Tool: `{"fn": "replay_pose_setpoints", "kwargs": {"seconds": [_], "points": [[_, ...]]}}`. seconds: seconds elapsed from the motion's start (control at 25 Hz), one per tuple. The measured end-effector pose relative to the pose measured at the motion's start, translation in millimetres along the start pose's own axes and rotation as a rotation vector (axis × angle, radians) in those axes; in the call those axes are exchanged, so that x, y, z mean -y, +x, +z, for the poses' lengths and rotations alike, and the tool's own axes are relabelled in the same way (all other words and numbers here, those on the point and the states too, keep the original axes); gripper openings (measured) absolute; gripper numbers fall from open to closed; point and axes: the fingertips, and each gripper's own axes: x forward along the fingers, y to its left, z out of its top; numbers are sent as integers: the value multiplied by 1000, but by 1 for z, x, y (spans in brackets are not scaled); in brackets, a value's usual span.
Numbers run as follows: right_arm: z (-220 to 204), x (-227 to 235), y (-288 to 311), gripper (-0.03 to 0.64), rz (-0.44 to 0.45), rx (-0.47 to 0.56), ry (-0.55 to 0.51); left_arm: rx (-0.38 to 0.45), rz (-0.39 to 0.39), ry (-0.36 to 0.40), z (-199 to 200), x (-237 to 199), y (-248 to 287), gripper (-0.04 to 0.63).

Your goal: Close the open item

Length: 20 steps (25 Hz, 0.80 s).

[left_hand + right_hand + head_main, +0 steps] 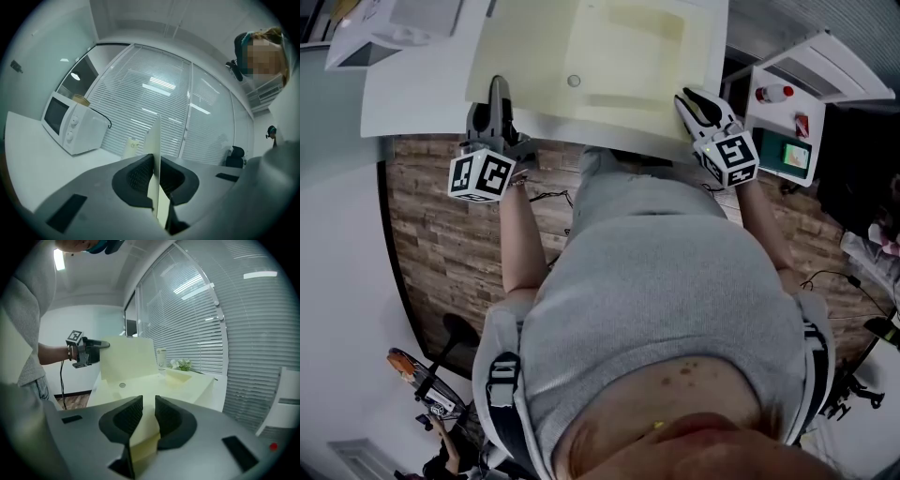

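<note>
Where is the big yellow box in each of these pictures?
Head view: the yellow box is at the top middle, on the white table.
Left gripper view: only a thin upright edge shows, at the bottom middle, pinched by the left gripper.
Right gripper view: it fills the middle, with one corner in the right gripper.
Shared landmark: the white table.
</note>
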Motion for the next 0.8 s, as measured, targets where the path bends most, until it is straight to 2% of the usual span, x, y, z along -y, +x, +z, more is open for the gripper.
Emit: {"fn": "replay_pose_setpoints", "kwargs": {"seconds": [0.48, 0.64, 0.8], "points": [[1, 1, 1, 132, 18, 22, 7, -56, -148, 34, -3, 68, 20, 14], [1, 1, 2, 132, 30, 19, 2, -92, -206, 71, -10, 93, 23, 15], [1, 1, 0, 132, 39, 27, -3, -116, -262, 45, -20, 116, 26, 18]]}}
